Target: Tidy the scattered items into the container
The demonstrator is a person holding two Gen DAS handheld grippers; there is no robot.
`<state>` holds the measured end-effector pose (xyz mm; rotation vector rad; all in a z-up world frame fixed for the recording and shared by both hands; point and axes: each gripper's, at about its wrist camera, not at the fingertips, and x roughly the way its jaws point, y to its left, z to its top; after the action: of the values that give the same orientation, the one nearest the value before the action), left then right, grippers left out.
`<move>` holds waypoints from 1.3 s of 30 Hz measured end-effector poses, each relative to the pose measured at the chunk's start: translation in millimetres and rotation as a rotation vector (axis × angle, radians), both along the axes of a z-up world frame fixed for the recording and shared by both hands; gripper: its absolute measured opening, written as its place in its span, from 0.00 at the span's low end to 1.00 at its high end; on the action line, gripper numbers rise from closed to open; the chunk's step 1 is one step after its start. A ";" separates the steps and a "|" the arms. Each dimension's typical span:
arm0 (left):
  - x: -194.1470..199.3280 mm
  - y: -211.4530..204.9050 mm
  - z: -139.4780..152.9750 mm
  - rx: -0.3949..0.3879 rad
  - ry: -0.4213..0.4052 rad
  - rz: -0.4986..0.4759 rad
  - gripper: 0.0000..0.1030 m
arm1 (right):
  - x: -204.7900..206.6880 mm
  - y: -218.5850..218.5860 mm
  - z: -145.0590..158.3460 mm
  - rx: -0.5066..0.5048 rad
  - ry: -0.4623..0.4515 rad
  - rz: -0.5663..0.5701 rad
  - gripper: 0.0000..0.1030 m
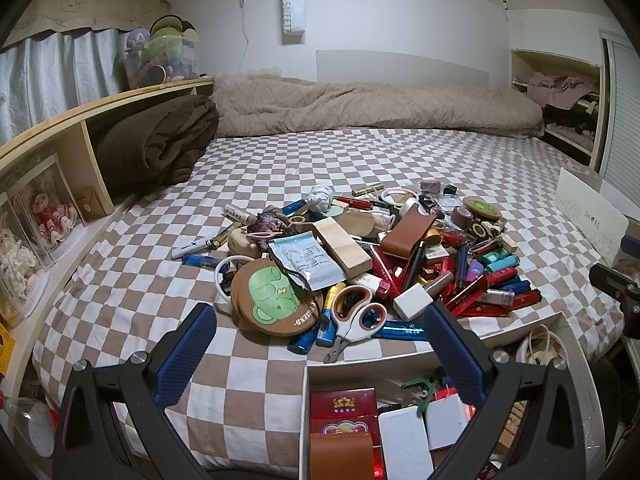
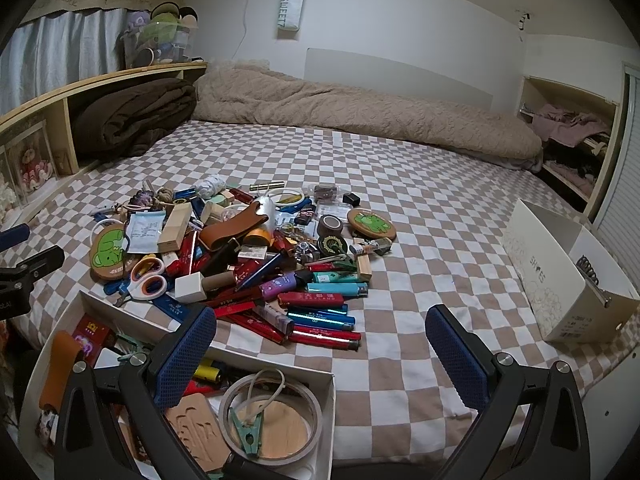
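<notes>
My view over the checkered bed (image 1: 280, 152), a heap of scattered items (image 1: 360, 256) at its middle, white container box (image 2: 324, 412) at the near edge partly filled, my left tongs (image 1: 320, 352) and right tongs (image 2: 320, 352) both spread wide, empty

Home bedroom. Ahead of both tongs: bed with a checkered sheet (image 1: 320, 160), rumpled beige duvet (image 1: 360, 108) along its far edge against a white wall. Left of the tongs: wooden shelf unit (image 1: 80, 120) holding a rolled brown blanket (image 1: 160, 144), boxed dolls (image 1: 44, 208), plush toys (image 1: 164, 48) on top, curtain behind. Far right: open closet nook (image 2: 568, 136) with piled clothes. Paper bag (image 2: 291, 8) hangs on the wall.
</notes>
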<state>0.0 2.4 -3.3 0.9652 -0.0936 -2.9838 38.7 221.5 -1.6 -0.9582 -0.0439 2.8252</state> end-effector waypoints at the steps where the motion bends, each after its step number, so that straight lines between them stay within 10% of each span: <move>1: -0.4 -0.2 -0.7 0.000 -0.002 -0.001 1.00 | -0.1 -0.2 -0.2 0.000 -0.001 0.001 1.00; 27: -21.3 -32.8 -37.2 0.092 -0.135 0.001 1.00 | -25.0 4.9 -36.5 -0.066 -0.102 0.020 1.00; 39: -67.3 -51.4 -56.8 -0.176 -0.193 0.072 1.00 | -38.6 9.4 -53.2 -0.082 -0.153 0.009 1.00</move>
<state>-67.3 -49.0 -60.1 1.2025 -0.3091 -2.7537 0.0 230.9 -54.8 -1.1939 0.0503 2.7748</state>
